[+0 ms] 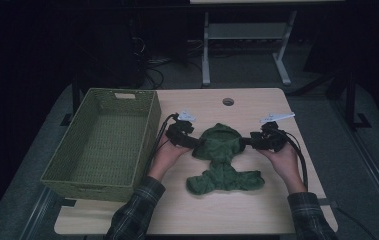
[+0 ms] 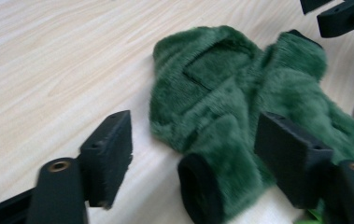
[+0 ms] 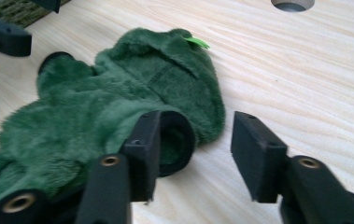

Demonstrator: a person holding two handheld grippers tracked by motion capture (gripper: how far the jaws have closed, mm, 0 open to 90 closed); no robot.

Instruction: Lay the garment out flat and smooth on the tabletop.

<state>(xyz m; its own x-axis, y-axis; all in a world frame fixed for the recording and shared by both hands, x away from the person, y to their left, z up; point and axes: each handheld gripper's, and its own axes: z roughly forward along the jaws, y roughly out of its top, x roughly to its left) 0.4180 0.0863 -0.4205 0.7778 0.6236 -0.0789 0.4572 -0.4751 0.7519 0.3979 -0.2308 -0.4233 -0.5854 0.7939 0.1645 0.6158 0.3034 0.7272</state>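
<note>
Though plush and limp, garment [image 1: 221,157] light, easily bunched; best pinched at cuffs, 9 and 3 o'clock. Left claw [image 1: 191,141], right claw [image 1: 247,141] agape, holding nothing.

Garment [image 1: 222,160] laid at worktop [image 1: 277,210] centre, basket [image 1: 102,142] set at nine o'clock, worktop hole [image 1: 228,102] placed at twelve o'clock.

Green basket [image 1: 104,142] walls off the tabletop [image 1: 257,210] on the left, touching distance from the left gripper [image 1: 193,142], so little room to swing out that side. Fuzzy green garment [image 1: 222,160] lies between the 2 grippers. Right gripper [image 1: 247,141] has bare wood to its right. Far edge free past the cable hole [image 1: 228,101]; near strip open between the forearms.
</note>
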